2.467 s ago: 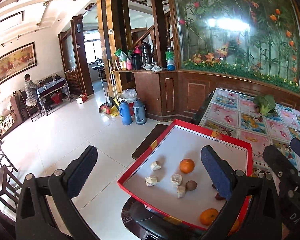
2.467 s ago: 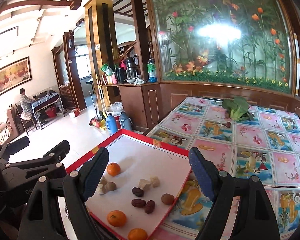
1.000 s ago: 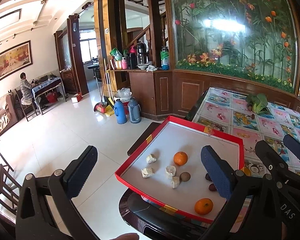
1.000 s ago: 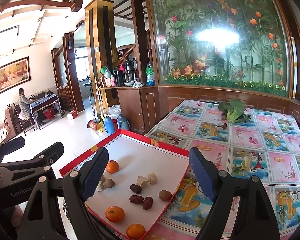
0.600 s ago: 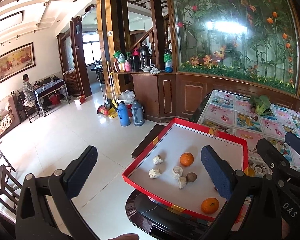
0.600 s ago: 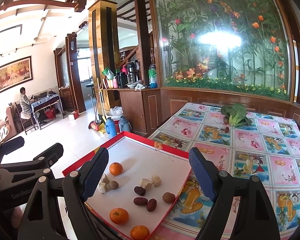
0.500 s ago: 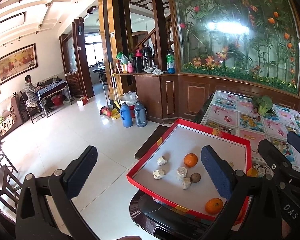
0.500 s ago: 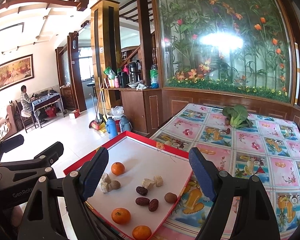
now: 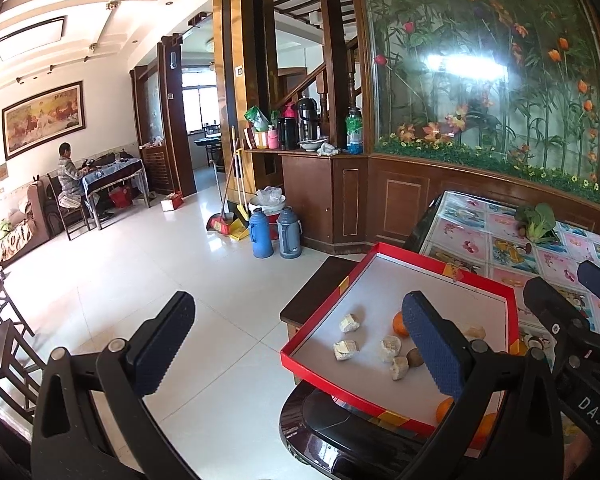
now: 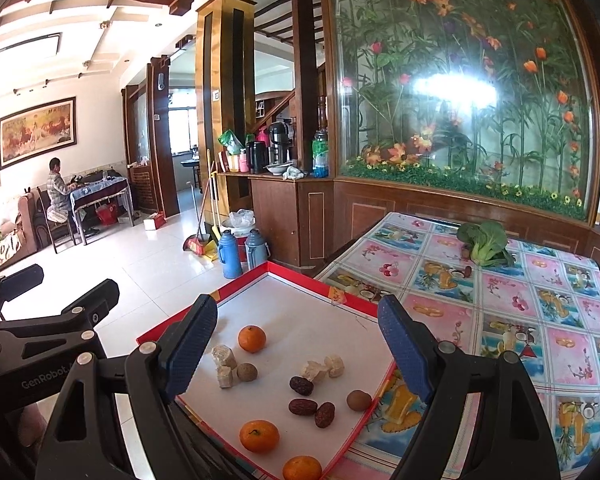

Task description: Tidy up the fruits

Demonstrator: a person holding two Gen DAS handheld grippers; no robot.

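Both of your tongs stand wide open and hold nothing: the left gripper [image 9: 296, 356] hangs over the floor beside the tray's near left corner, the right gripper [image 10: 296, 344] above the tray [image 10: 300, 276] itself. The fruit all lies loose in that shallow red-rimmed tray with its white floor, at the corner of the table [image 10: 512, 304]. In it you have three tangerines, one far [image 10: 252, 338] and two near, one of them [image 10: 259, 435] beside the front rim; three dark dates [image 10: 302, 407] in a cluster; two small round brown fruits [image 10: 359, 400]; and several pale chunks [image 10: 224, 356], which I can't identify. Tangerines are light and roundish, likely to roll, with soft skin, so pinch across the middle and gently. Dates are small, wrinkled and probably sticky; take them across the short side. The pale chunks look crumbly. A leafy green [image 10: 485, 243] lies well apart on the far side of the table, outside the tray
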